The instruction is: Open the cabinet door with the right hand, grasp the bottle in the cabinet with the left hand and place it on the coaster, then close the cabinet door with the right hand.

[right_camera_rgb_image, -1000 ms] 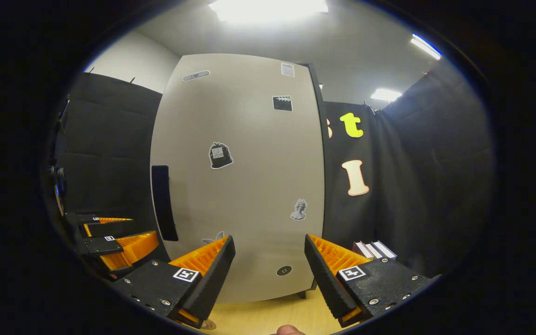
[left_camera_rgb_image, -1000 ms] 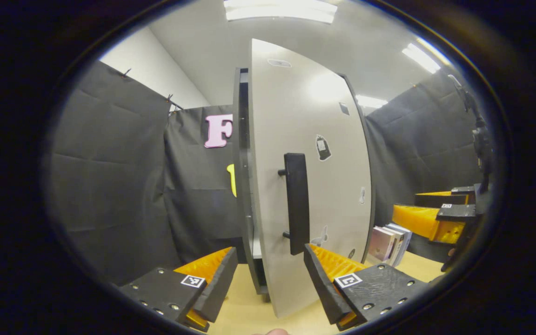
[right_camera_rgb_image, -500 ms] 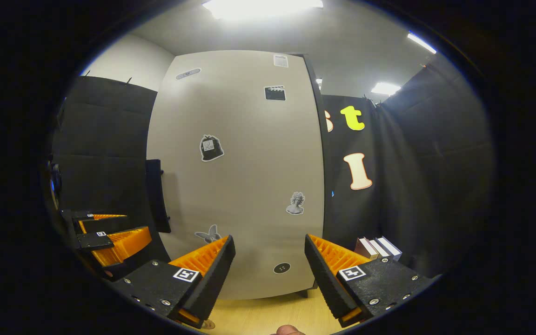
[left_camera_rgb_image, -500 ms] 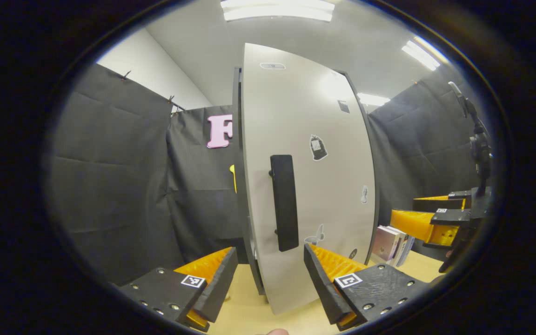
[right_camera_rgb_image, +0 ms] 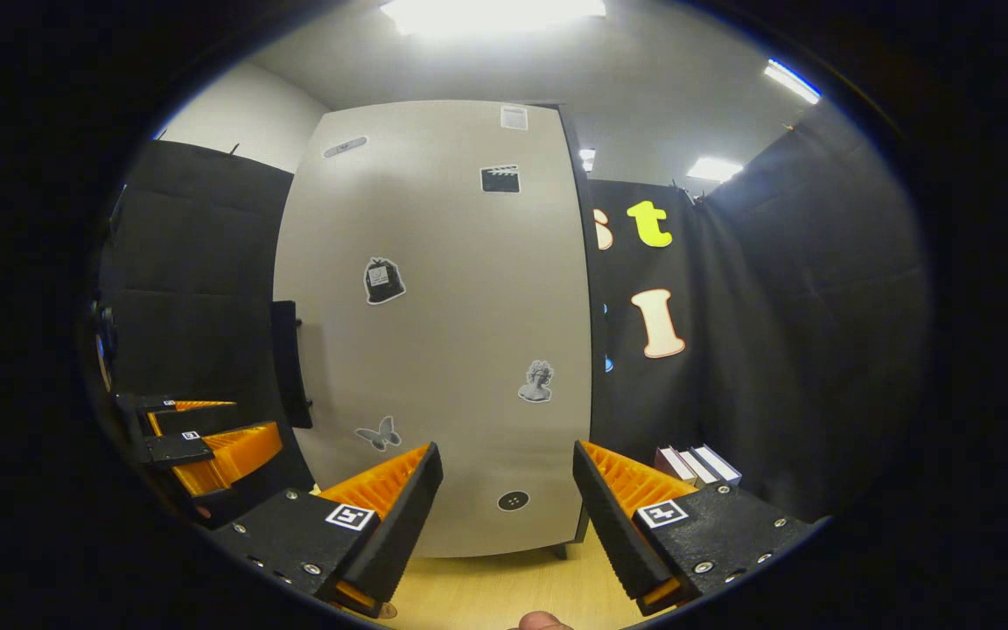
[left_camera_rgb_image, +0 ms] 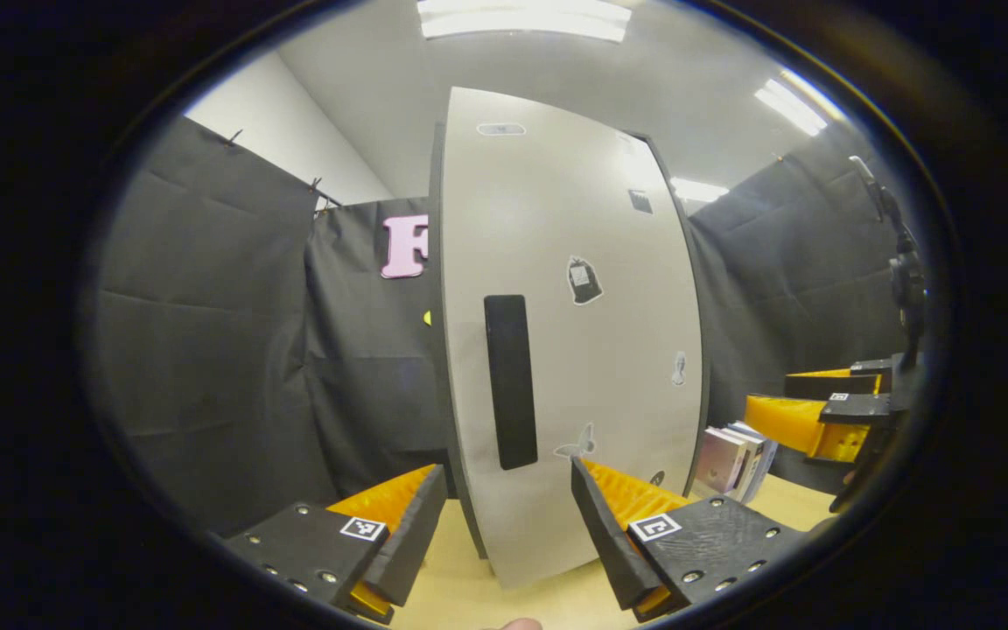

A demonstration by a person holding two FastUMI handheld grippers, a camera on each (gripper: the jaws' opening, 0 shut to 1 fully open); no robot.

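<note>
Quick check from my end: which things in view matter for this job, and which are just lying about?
Job:
pale grey cabinet door
its black bar handle
left gripper, open
right gripper, open

Lying about:
row of upright books
stickers on the door

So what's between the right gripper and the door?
Nothing: in the right gripper view, bare tabletop runs from the open right gripper to the door.

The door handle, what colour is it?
Black, a tall bar handle on the pale grey door; the left gripper view shows it best.
</note>
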